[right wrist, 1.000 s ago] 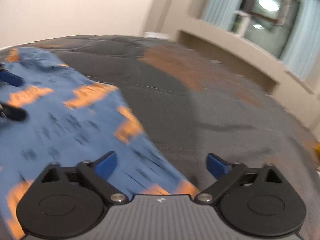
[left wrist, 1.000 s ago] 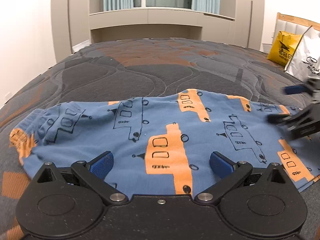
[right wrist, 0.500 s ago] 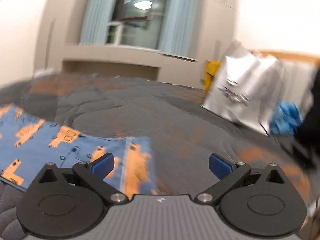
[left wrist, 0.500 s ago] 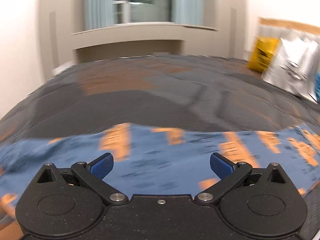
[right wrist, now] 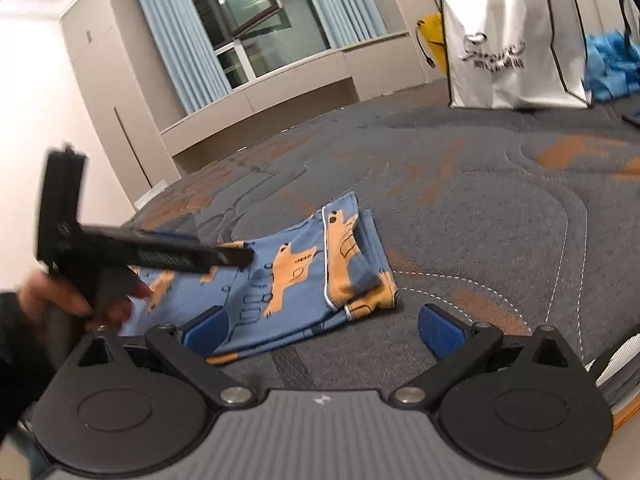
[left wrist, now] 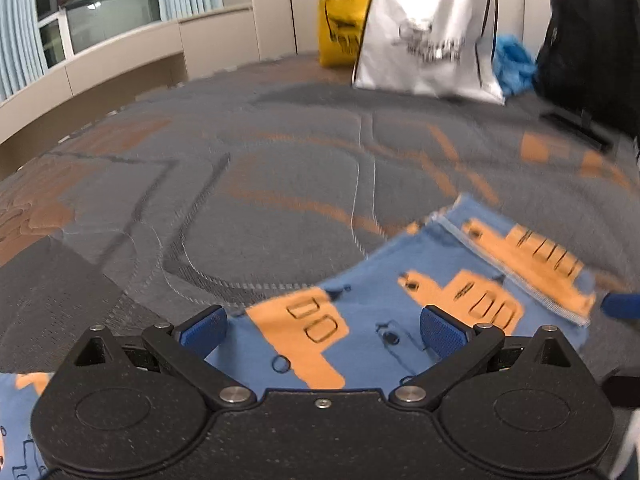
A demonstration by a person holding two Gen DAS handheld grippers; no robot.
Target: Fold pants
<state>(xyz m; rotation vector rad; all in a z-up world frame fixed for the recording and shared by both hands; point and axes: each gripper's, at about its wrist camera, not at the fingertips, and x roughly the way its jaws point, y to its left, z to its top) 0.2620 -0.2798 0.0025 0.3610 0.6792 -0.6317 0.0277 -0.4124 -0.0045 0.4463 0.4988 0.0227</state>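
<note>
Pants (right wrist: 304, 276) lying flat on bed (right wrist: 480, 208), apparently folded lengthwise; cross-folds remaining. Left gripper (left wrist: 322, 326) and right gripper (right wrist: 322, 326) both hovering, jaws spread, gripping nothing.

**A:** quick headcount, what've we got on the bed (right wrist: 500, 208)?

**B:** one pair of pants (right wrist: 296, 276), blue with orange print. Two grippers: left (left wrist: 323, 328) and right (right wrist: 323, 328), two blue pads (left wrist: 204, 330) each, so four pads.

**A:** bags?

**B:** three. One white (right wrist: 516, 36), one yellow (left wrist: 340, 26), one black (left wrist: 588, 40). Plus one blue heap (right wrist: 612, 64), can't tell what it is.

**A:** hands?

**B:** one hand (right wrist: 60, 296) showing.
</note>
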